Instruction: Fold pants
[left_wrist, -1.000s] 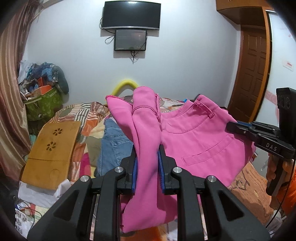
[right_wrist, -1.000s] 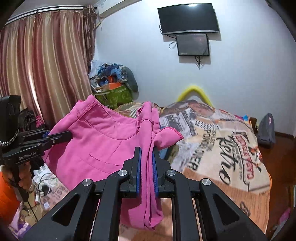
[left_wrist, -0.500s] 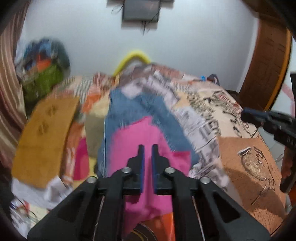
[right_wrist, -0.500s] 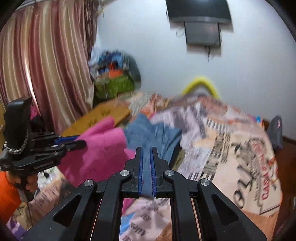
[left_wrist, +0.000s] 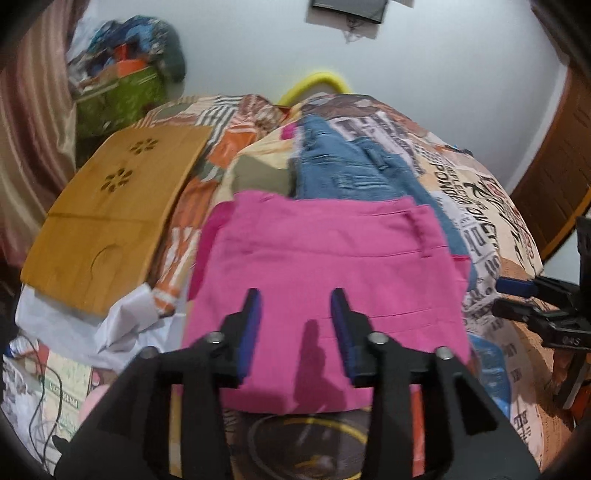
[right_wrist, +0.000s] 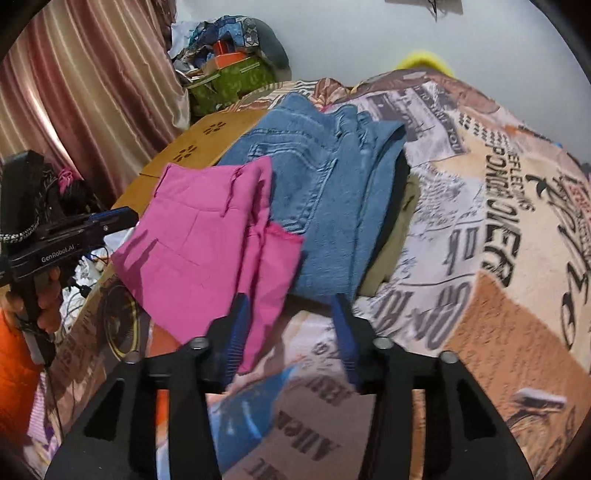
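The folded pink pants (left_wrist: 325, 266) lie on the bed, overlapping the near end of a folded pair of blue jeans (left_wrist: 351, 173). They also show in the right wrist view (right_wrist: 207, 243), with the jeans (right_wrist: 325, 192) behind them. My left gripper (left_wrist: 295, 310) is open and empty just above the near edge of the pink pants. My right gripper (right_wrist: 290, 314) is open and empty, near the right edge of the pink pants. Each gripper appears in the other's view, the right one (left_wrist: 517, 299) and the left one (right_wrist: 110, 221).
The bed has a newspaper-print cover (right_wrist: 480, 229). A wooden board (left_wrist: 110, 210) lies at the bed's left side, with white paper and cables below it. A pile of bags and clothes (left_wrist: 125, 74) stands by the curtain. A wooden door (left_wrist: 554, 177) is at the right.
Both grippers held the pink pants up a second ago. The pants now lie folded on the bed over the jeans, and both grippers have opened and let go.
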